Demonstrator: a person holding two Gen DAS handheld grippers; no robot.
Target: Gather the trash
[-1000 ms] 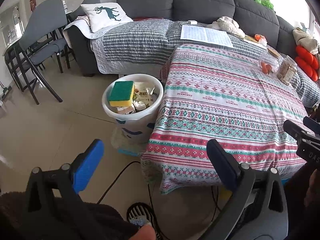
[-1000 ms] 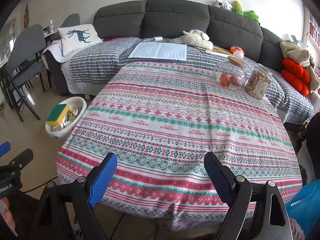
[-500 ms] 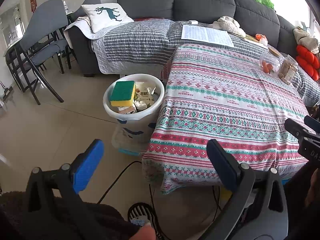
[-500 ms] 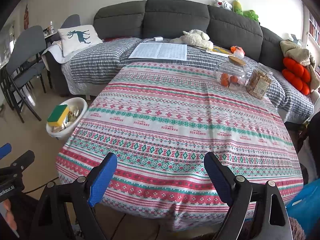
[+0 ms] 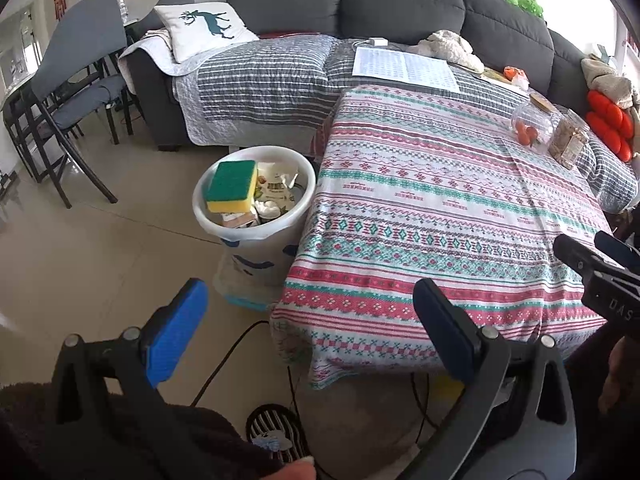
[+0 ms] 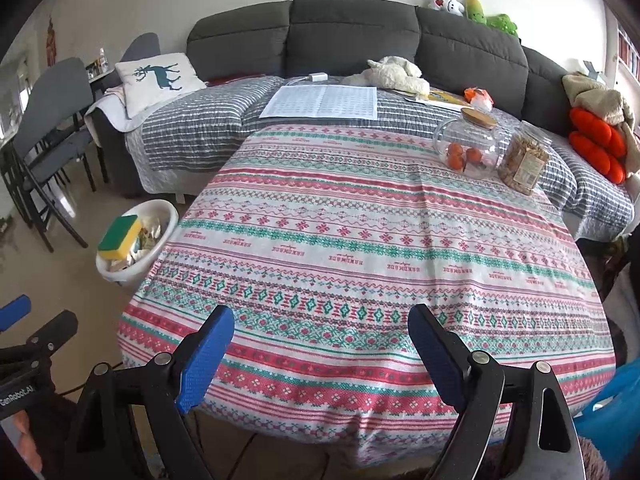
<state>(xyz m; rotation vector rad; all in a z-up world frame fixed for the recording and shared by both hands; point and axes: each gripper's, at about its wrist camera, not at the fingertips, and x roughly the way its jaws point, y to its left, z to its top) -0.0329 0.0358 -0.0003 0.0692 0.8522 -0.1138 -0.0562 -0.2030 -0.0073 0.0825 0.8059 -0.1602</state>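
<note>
A white trash bin [image 5: 208, 220] stands on the floor at the table's left side; it also shows in the right wrist view [image 6: 170, 216]. A green and yellow sponge [image 5: 233, 185] lies on top of wrappers and paper inside it. My left gripper [image 5: 310, 300] is open and empty, held low before the table's near left corner. My right gripper [image 6: 320, 330] is open and empty, over the near edge of the table with the patterned cloth [image 6: 360, 240].
A round glass jar [image 6: 466, 148] with oranges and a snack jar [image 6: 524, 164] stand at the table's far right. A grey sofa [image 6: 352, 36] with a striped blanket is behind. Folding chairs [image 5: 68, 92] stand at left. Cables [image 5: 224, 360] run on the floor.
Both views have shifted slightly back from the table. Both grippers stay open and empty. The bin and sponge have not moved.
</note>
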